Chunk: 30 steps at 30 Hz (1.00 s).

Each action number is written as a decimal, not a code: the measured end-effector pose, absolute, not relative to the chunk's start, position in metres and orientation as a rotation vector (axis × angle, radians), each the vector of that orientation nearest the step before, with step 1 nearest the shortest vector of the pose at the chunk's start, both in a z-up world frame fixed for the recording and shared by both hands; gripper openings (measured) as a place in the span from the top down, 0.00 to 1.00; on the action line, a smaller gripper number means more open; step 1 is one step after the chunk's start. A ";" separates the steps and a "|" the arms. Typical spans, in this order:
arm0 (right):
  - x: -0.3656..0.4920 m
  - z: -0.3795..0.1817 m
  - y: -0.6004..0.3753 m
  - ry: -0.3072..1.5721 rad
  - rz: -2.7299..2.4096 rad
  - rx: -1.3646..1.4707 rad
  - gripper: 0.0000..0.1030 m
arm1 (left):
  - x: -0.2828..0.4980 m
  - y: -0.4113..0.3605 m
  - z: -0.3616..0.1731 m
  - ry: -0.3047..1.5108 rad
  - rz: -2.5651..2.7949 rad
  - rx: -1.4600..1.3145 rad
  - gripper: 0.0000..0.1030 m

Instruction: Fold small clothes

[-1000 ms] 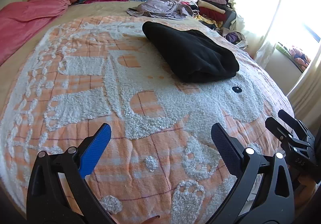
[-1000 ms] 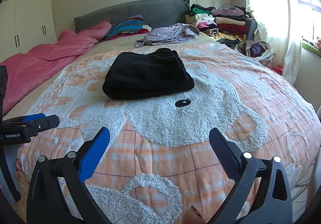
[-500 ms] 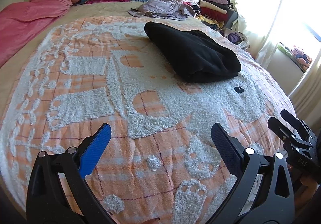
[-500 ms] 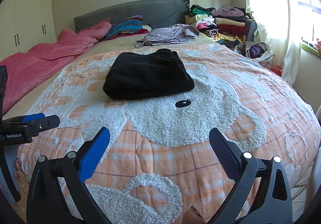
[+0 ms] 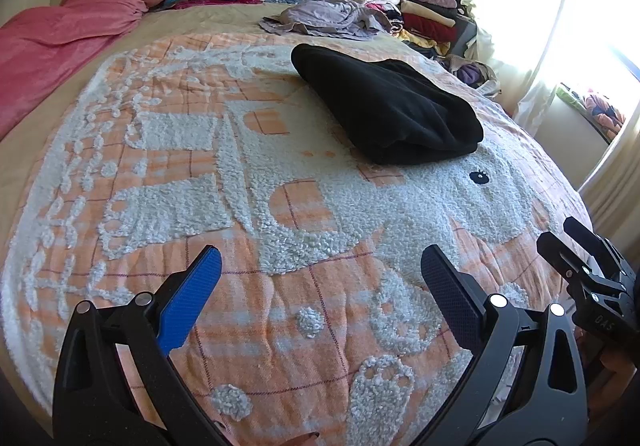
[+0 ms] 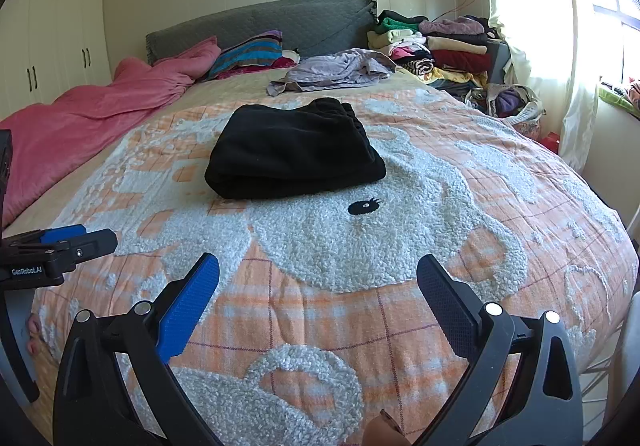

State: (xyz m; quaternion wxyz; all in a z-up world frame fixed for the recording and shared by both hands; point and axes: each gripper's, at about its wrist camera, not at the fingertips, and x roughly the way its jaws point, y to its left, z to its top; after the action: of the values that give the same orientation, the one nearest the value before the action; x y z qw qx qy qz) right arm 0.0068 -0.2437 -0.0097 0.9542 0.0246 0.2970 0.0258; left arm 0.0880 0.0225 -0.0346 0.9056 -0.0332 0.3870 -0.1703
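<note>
Left wrist view: a folded black fleece garment (image 5: 392,110) lies on a bed's orange plaid blanket with tufted white elephant (image 5: 280,246), well ahead of the left gripper (image 5: 320,286) and right gripper (image 6: 318,286), both empty with fingers spread wide, before a pile of mixed clothes (image 6: 436,46).

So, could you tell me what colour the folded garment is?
Black; clearest in the right wrist view.
</note>
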 end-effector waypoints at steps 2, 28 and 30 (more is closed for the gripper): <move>0.007 -0.010 -0.242 0.604 0.053 0.042 0.04 | 0.089 0.023 -0.034 0.804 -0.346 -0.068 0.09; 0.006 -0.007 -0.241 0.600 0.045 0.036 0.04 | 0.088 0.025 -0.033 0.815 -0.312 -0.041 0.09; 0.006 -0.007 -0.241 0.600 0.044 0.034 0.04 | 0.088 0.025 -0.033 0.815 -0.308 -0.039 0.09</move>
State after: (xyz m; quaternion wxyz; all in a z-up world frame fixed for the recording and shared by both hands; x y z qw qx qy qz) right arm 0.0059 -0.2414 -0.0068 0.9550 0.0169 0.2953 0.0218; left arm 0.0875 0.0247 -0.0329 0.9064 -0.0189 0.3946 -0.1493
